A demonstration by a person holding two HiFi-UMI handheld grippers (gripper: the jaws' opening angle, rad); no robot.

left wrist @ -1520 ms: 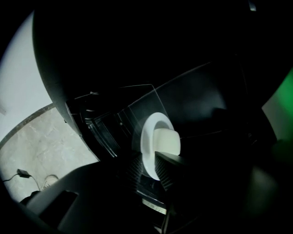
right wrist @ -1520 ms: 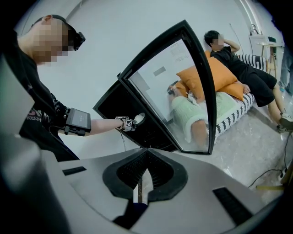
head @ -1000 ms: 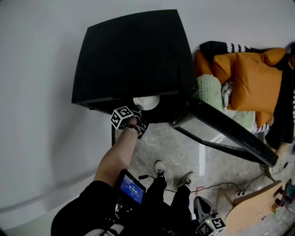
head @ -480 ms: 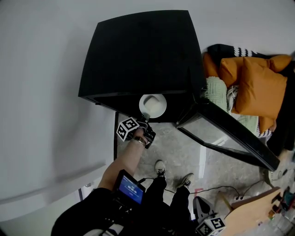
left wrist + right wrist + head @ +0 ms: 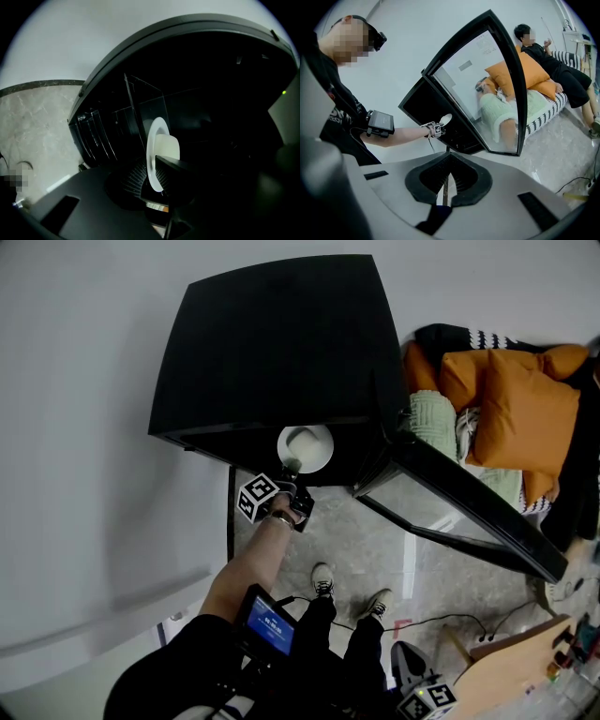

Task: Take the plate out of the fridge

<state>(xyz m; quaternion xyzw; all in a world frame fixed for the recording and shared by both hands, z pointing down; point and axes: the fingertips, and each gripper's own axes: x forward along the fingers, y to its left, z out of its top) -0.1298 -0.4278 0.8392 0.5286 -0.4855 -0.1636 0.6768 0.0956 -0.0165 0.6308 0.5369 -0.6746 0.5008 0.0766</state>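
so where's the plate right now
In the head view the white plate is centre frame at the open front of the black fridge, clamped by its rim in the left gripper, left of the swung-open door.

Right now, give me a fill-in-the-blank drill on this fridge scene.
The left claw is shut on the white ____.
The glass door of the fridge stands ____.
The right claw holds ____.
The cushions beside the fridge are ____.
Missing: plate, open, nothing, orange.

L arm (image 5: pixel 248 563) outstretched, L tongs (image 5: pixel 157 171) clamped, R tongs (image 5: pixel 447 183) closed
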